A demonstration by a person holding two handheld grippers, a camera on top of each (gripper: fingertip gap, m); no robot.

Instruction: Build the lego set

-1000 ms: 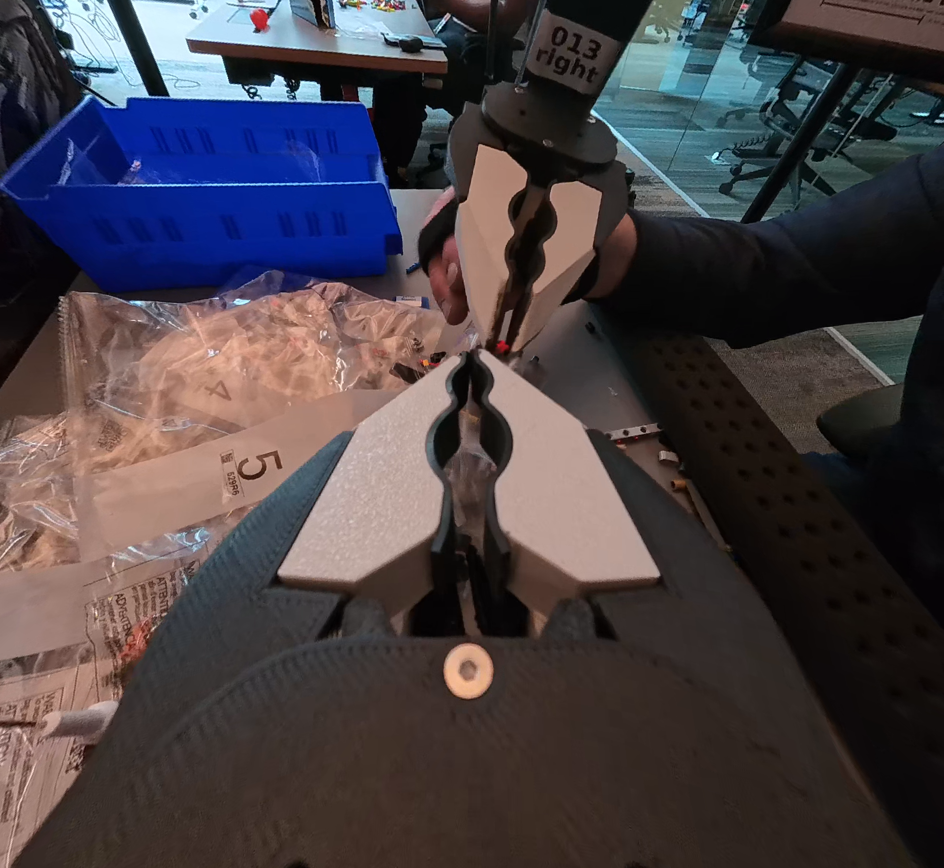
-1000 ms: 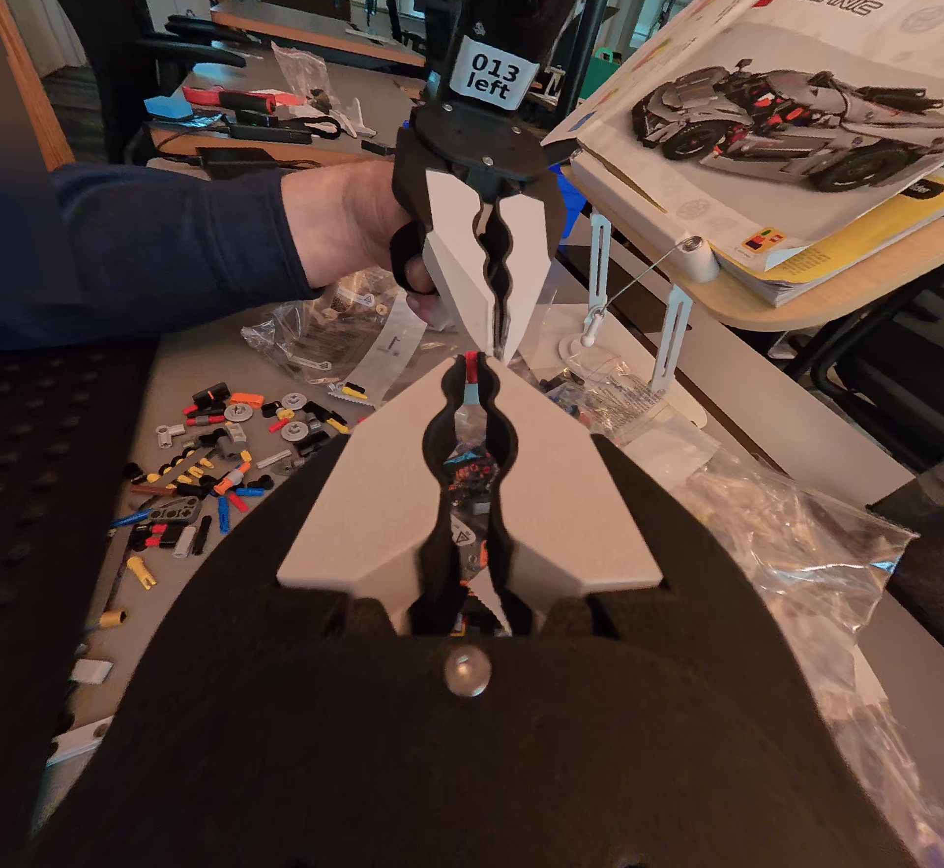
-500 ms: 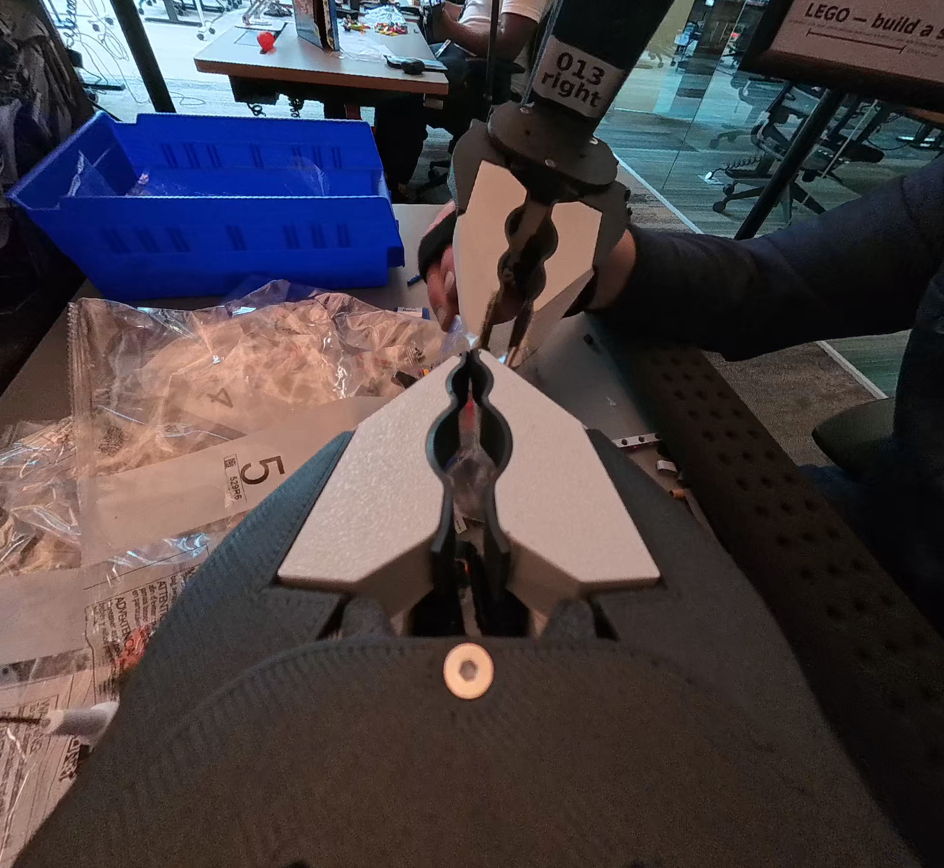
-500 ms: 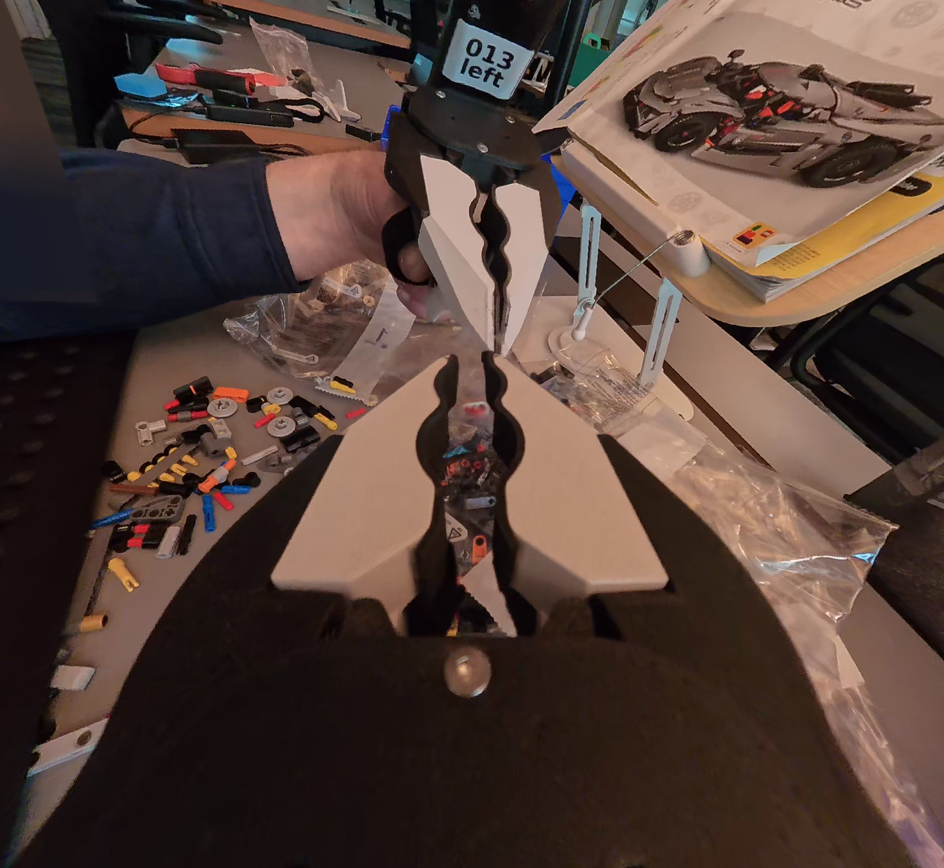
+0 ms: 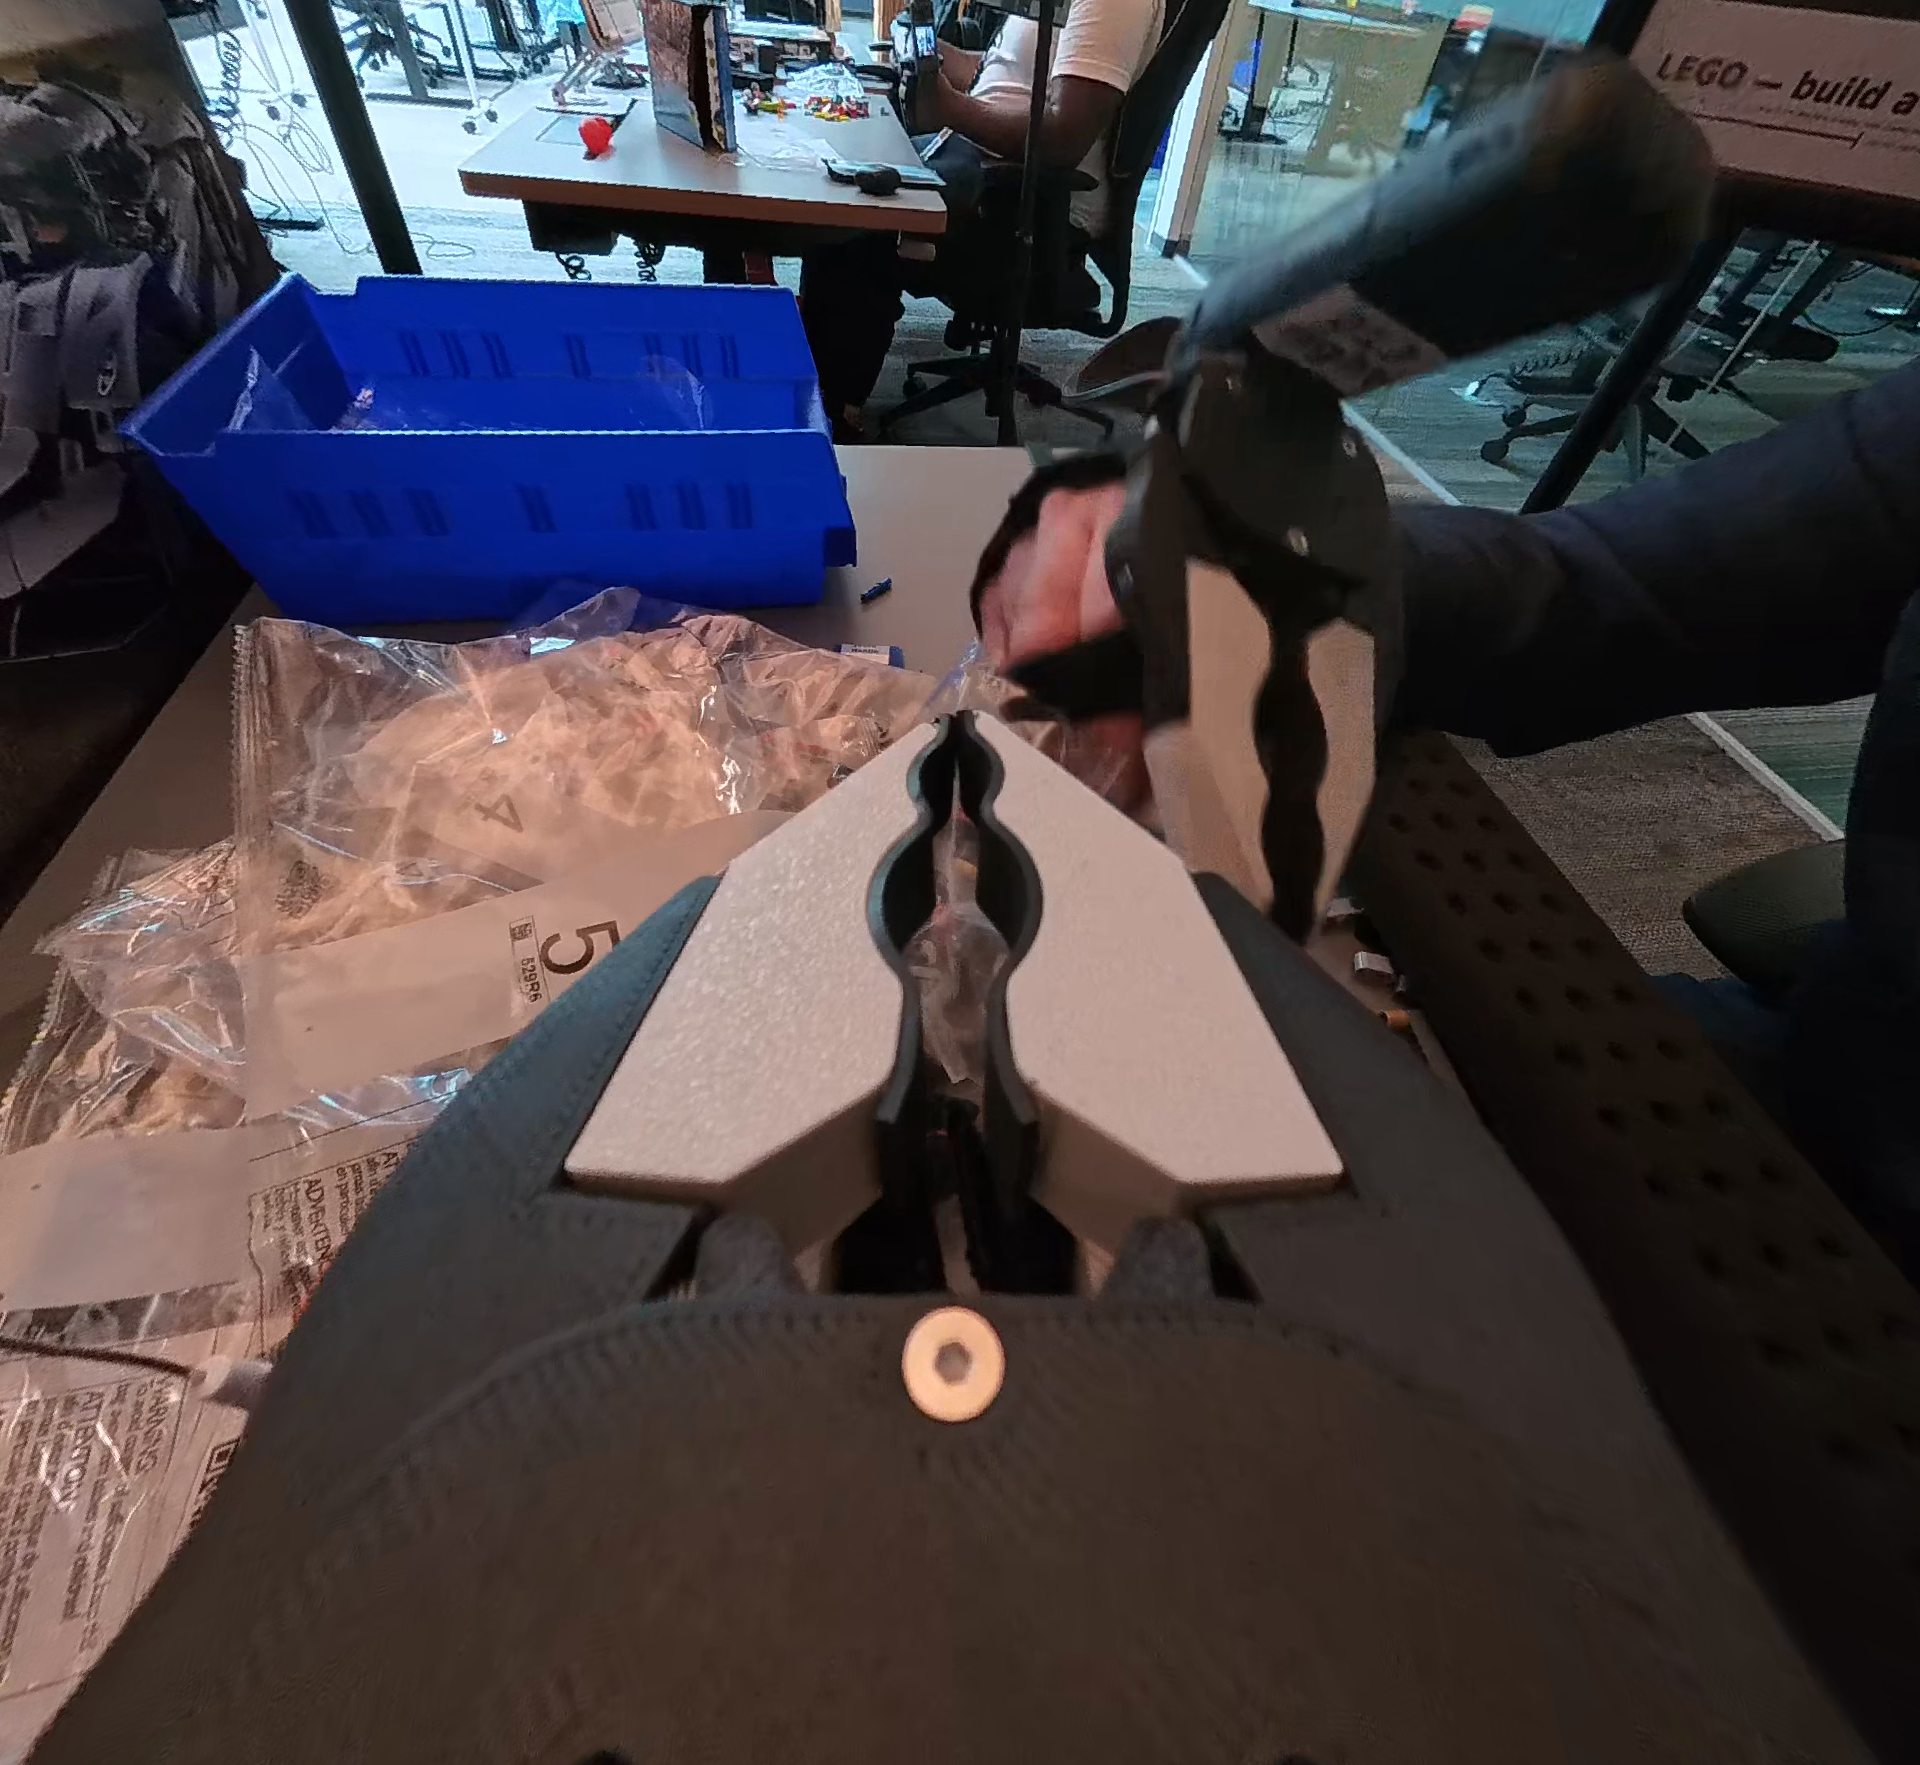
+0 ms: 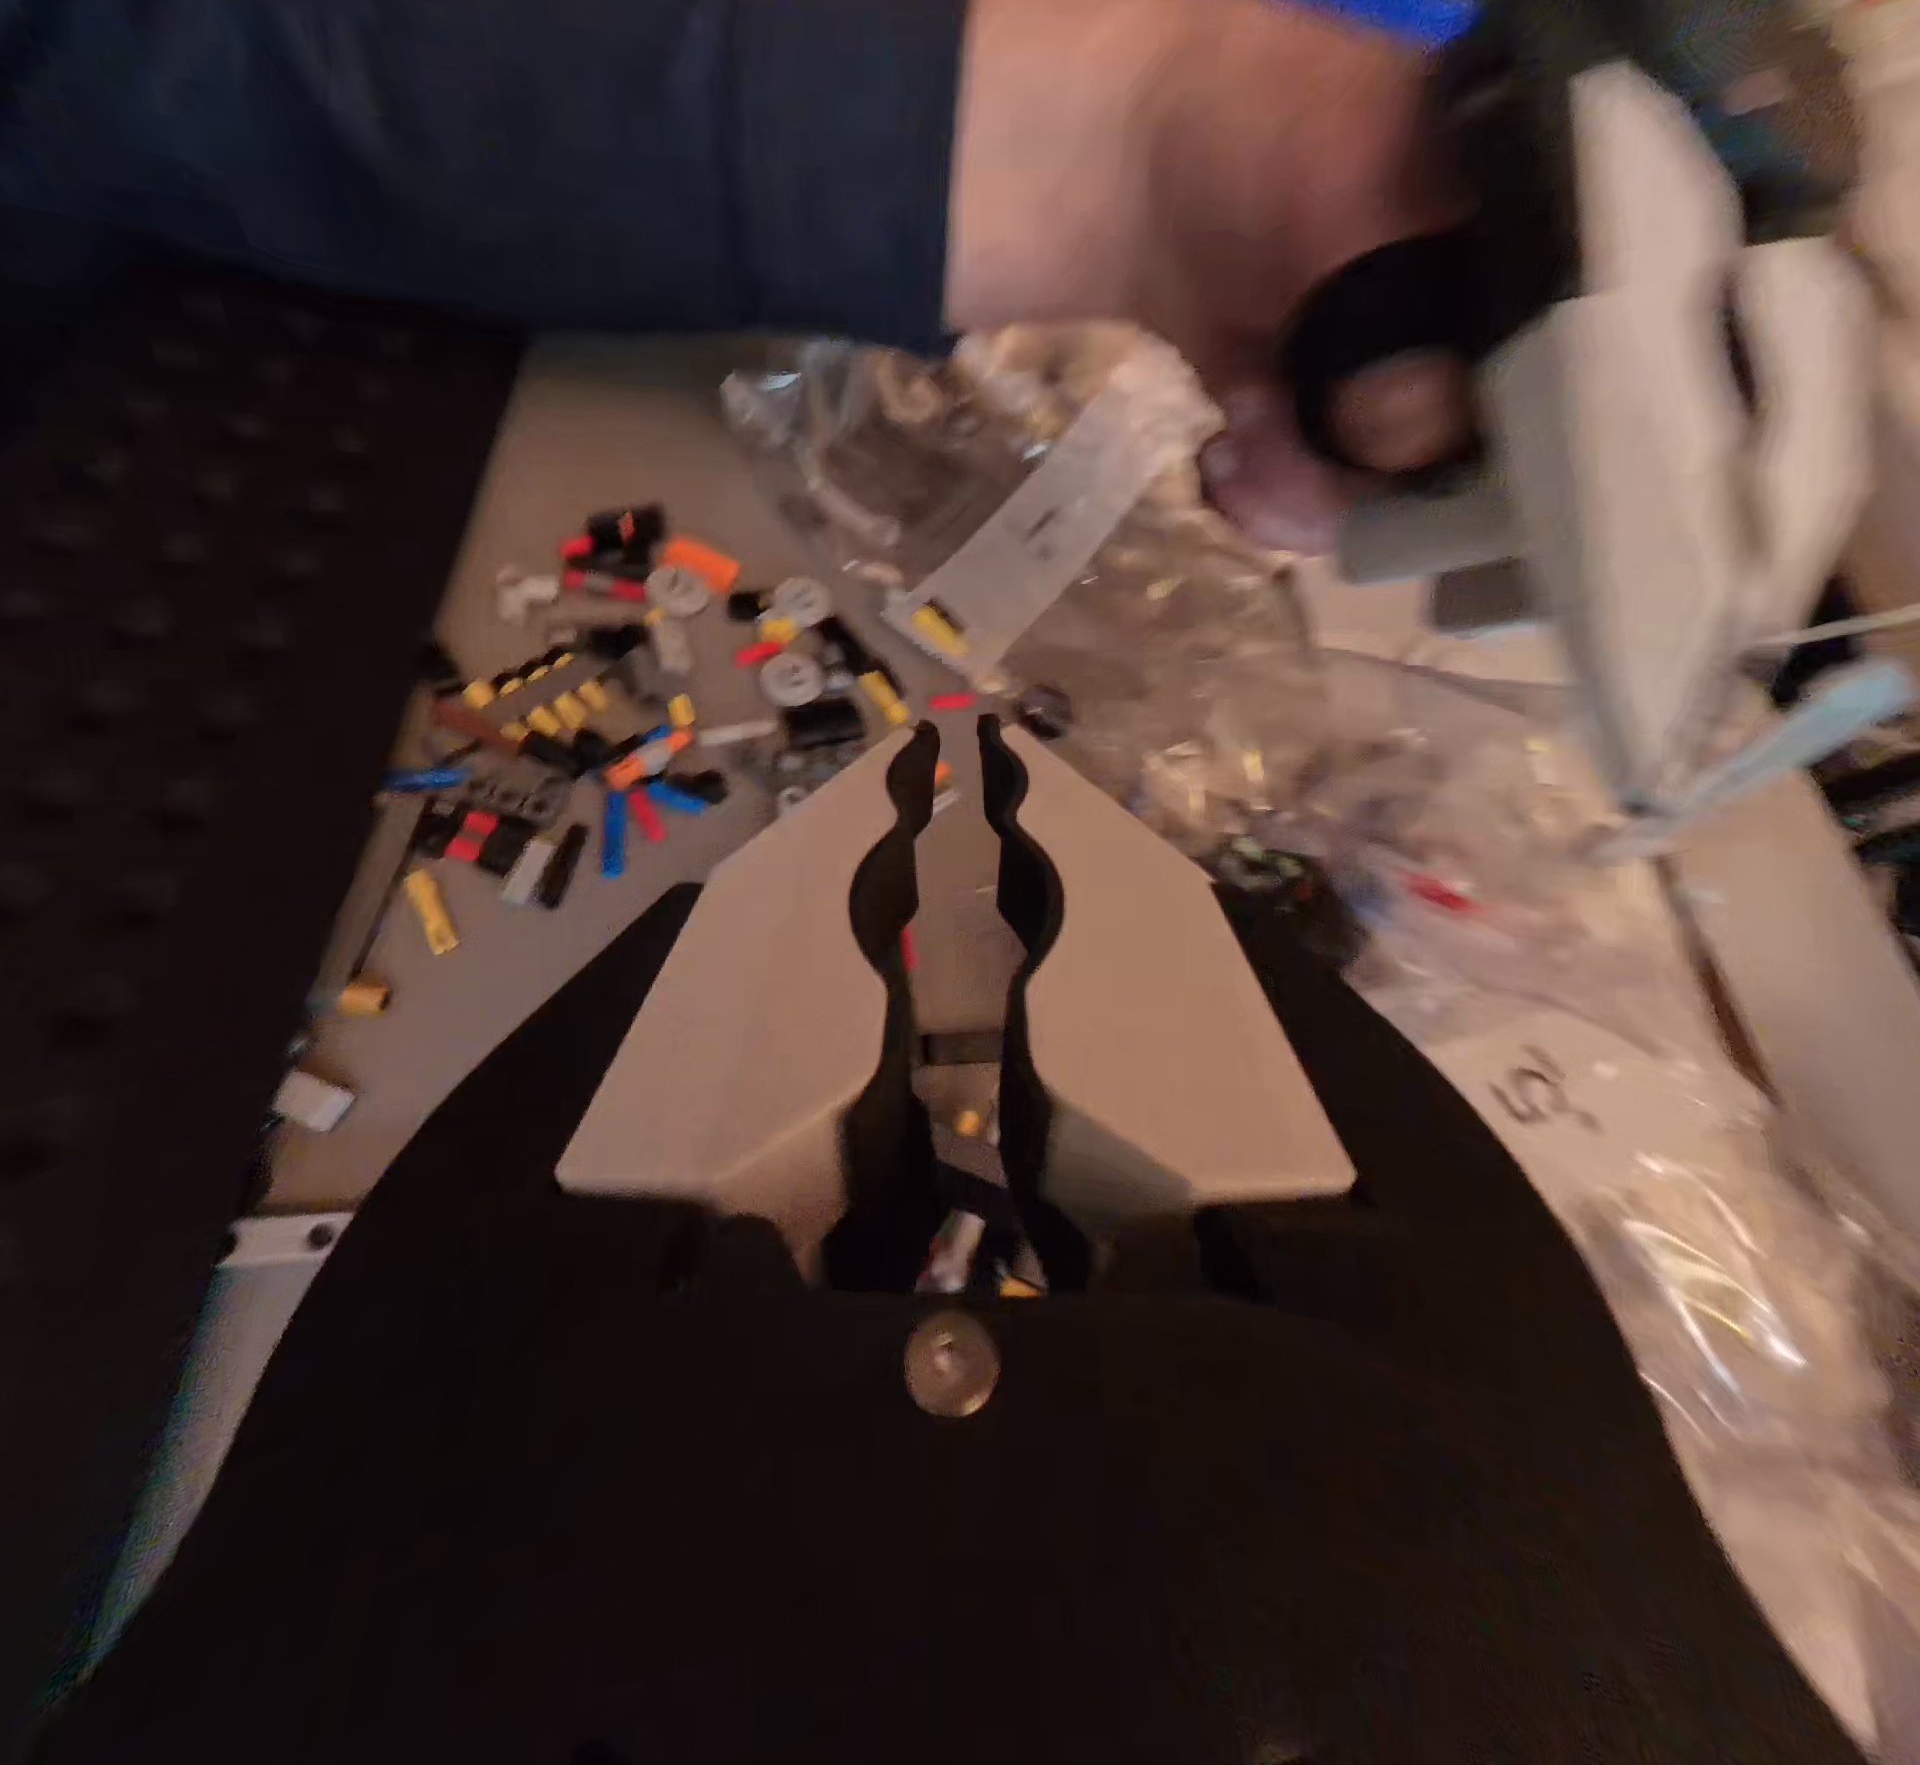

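Step in hand, judged: fetching the next part. Left claw is closed at the tips, possibly pinching a clear bag. Right claw stands slightly apart, empty, tilted over loose lego pieces at centre left on the table. Next move calls for closing on 1 piece.

Beyond the grey table an open workshop shows: a wooden desk, an office chair with a seated person, glass partitions, carpeted floor, daylight behind.
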